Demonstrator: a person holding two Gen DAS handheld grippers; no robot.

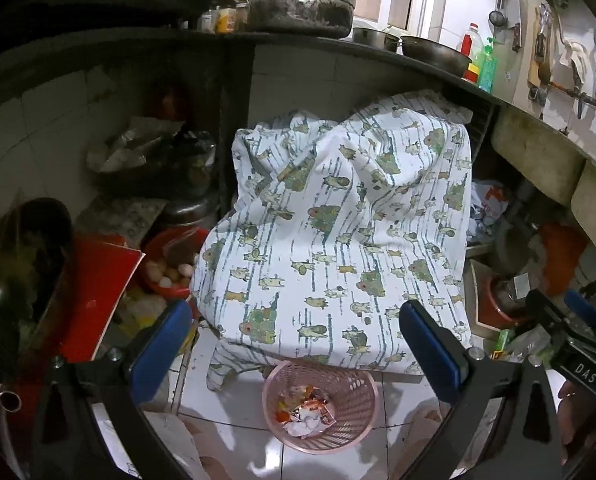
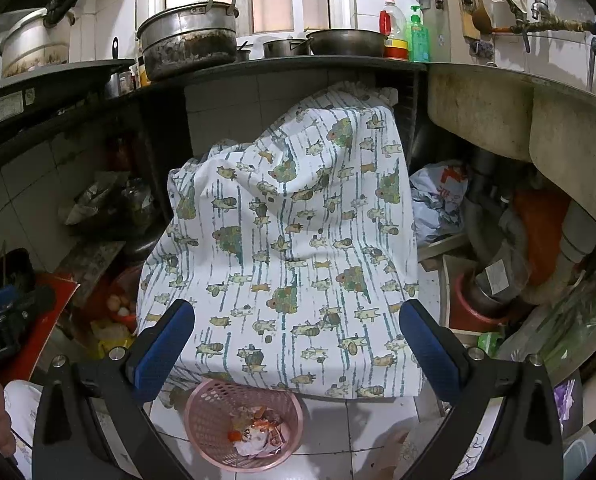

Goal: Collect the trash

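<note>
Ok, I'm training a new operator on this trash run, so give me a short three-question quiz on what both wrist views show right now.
1. True or false: the pink basket on the floor already holds crumpled wrappers.
2. Multiple choice: what lies just behind the basket? A) a bare stool B) a printed cloth draped over something C) a cardboard box
3. Fill in: the left gripper and the right gripper both have their blue fingers spread ____ and hold nothing.

Key: 1 true; 2 B; 3 open
</note>
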